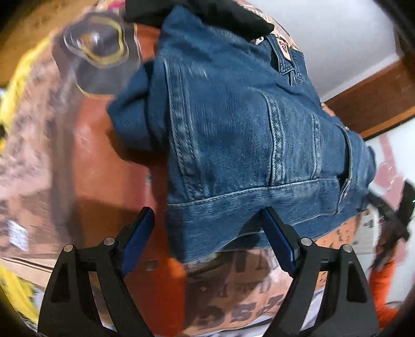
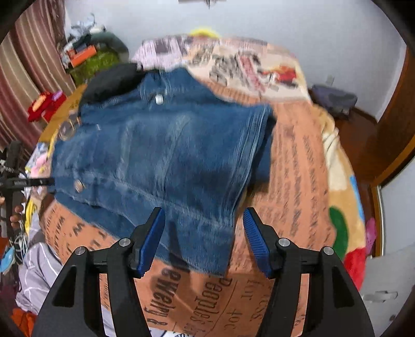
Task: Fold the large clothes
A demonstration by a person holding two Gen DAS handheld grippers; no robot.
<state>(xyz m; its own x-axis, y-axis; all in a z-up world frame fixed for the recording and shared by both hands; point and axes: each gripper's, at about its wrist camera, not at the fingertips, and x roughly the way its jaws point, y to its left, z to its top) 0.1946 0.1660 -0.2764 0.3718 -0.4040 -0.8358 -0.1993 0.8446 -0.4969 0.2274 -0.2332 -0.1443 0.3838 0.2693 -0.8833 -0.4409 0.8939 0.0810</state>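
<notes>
left wrist: denim jacket [image 1: 233, 124] folded flat on orange printed blanket [image 1: 109, 181], black garment [image 1: 207, 15] at its far end. left gripper [image 1: 207, 236] spread wide over the hem, gripping nothing.
right wrist: right gripper [image 2: 205, 238] spread wide at jacket's near corner, empty.

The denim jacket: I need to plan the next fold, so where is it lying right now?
The denim jacket lies on the orange newsprint-patterned bedspread, centre in both wrist views, its hem just ahead of both open grippers, with a black garment at its far end.
</notes>
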